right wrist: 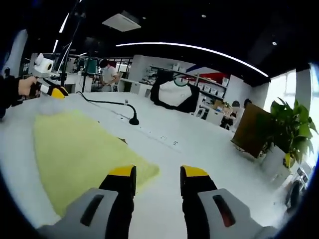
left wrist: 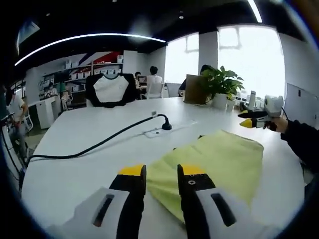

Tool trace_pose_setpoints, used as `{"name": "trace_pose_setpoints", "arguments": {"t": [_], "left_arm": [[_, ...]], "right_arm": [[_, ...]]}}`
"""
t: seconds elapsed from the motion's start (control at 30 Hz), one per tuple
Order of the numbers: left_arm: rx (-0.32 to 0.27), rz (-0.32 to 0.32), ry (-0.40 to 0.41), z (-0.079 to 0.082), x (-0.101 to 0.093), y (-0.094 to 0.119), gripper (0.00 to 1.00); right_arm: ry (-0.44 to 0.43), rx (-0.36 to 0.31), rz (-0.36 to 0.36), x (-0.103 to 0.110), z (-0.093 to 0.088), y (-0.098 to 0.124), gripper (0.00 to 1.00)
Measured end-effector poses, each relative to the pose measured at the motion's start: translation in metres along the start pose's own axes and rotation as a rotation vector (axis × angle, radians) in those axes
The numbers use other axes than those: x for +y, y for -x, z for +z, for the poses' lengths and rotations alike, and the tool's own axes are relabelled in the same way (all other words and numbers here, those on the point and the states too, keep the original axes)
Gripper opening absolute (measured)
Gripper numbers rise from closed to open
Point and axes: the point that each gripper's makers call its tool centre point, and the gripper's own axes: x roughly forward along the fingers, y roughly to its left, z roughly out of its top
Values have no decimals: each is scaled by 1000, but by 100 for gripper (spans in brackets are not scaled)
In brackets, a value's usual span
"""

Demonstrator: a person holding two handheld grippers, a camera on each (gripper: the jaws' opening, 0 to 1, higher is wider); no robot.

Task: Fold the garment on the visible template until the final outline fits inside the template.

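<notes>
While the yellow-green garment (left wrist: 209, 167) lies flat on the white table (left wrist: 79, 174), both grippers hover above it with nothing between their jaws. In the left gripper view, the left gripper (left wrist: 161, 172) has its yellow-tipped jaws apart by a moderate gap, just over the near corner of the cloth. The right gripper (left wrist: 249, 119) appears there at the far right, held by a hand in a dark sleeve. In the right gripper view, the right gripper (right wrist: 157, 173) is open as well, near the pointed edge of the garment. A black cable (left wrist: 99, 142) runs across the table to a white power strip (left wrist: 167, 130). A potted plant (left wrist: 219, 84) stands at the far side.
</notes>
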Motion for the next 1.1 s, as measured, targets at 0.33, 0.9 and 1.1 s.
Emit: {"name": "trace_pose_setpoints", "arguments": {"t": [0.33,0.9,1.1], "left_arm": [[-48,-14,-37,3,-20,34,31],[34,-47,26,-47,-46,72,28],[54,-42,71,-70,-42,81,27]], "right_arm": [[-20,-7,17,8,-7,28,37],[-151,61,133,45,-45,63,36],[-206,59,177,58,-48,71,31]]}}
